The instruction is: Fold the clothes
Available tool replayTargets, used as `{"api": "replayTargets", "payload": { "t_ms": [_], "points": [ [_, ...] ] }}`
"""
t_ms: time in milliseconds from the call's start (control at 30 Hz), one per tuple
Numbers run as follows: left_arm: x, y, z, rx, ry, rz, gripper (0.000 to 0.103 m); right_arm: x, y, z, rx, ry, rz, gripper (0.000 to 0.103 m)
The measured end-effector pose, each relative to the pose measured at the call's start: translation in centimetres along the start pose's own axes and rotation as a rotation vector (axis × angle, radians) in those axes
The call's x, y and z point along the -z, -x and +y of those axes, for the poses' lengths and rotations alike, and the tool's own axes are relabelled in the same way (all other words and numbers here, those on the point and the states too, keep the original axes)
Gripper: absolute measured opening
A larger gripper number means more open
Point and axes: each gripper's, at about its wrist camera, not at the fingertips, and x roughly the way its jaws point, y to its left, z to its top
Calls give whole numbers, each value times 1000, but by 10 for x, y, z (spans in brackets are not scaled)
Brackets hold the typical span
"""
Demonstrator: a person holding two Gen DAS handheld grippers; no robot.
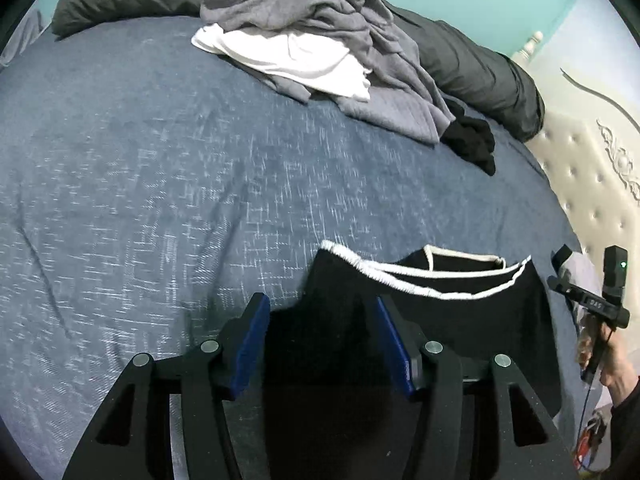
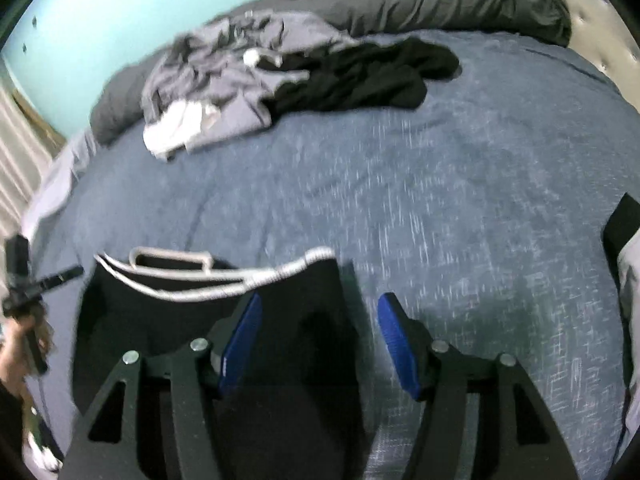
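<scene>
A black garment with white trim (image 1: 460,320) lies flat on the blue bedspread (image 1: 160,200), trimmed edge facing away from me. My left gripper (image 1: 320,312) is open just above the garment's left corner, with black cloth between and under its blue pads. In the right wrist view the same garment (image 2: 160,320) spreads to the lower left. My right gripper (image 2: 319,304) is open over the garment's right edge, its left pad (image 2: 240,340) above the cloth and its right pad (image 2: 400,344) above bare bedspread (image 2: 440,200). Neither gripper holds anything.
A loose pile at the far side holds grey clothes (image 1: 300,12), a white piece (image 1: 296,60) and a black piece (image 1: 472,140). Behind it lies a dark grey duvet (image 1: 480,64). A white tufted headboard (image 1: 592,184) borders the right. A hand (image 1: 616,364) holds the other tool.
</scene>
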Motion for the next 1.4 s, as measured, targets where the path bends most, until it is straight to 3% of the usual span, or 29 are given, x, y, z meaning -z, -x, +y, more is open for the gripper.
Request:
{"api": "replayTargets", "payload": {
  "t_ms": [133,167,233,367,533,700,767,933,1000,1100,1200,1267,1400],
  "points": [
    [3,-11,6,15,-2,5,54,6,-16,2,14,12,11,61],
    [3,-14,7,19,1,6,35,6,-13,1,20,15,-2,56],
    [4,-16,9,4,-8,7,18,5,-9,1,33,22,-29,30],
    [5,-9,7,-3,-40,-2,9,4,0,1,58,35,-81,4],
    [0,10,10,-31,-29,-55,8,3,12,0,90,52,-147,2],
    [-8,5,16,-40,6,-45,8,-1,11,1,129,56,-173,2],
    [-7,-4,16,-55,2,-26,8,-3,2,2,150,54,-157,2],
    [2,-13,17,-72,3,-13,11,2,-39,-3,188,39,-18,3],
    [4,-8,15,-82,-10,-18,12,4,-40,-5,199,24,-25,8],
    [9,7,12,-113,-15,-30,33,8,-23,-3,258,4,-56,10],
    [20,33,7,-91,-2,-75,35,20,6,7,153,-59,-113,10],
    [34,52,1,-73,14,-108,35,35,23,27,39,-53,-130,10],
    [69,81,-14,-46,25,-144,35,70,26,76,-77,30,-43,10]
  ]
}}
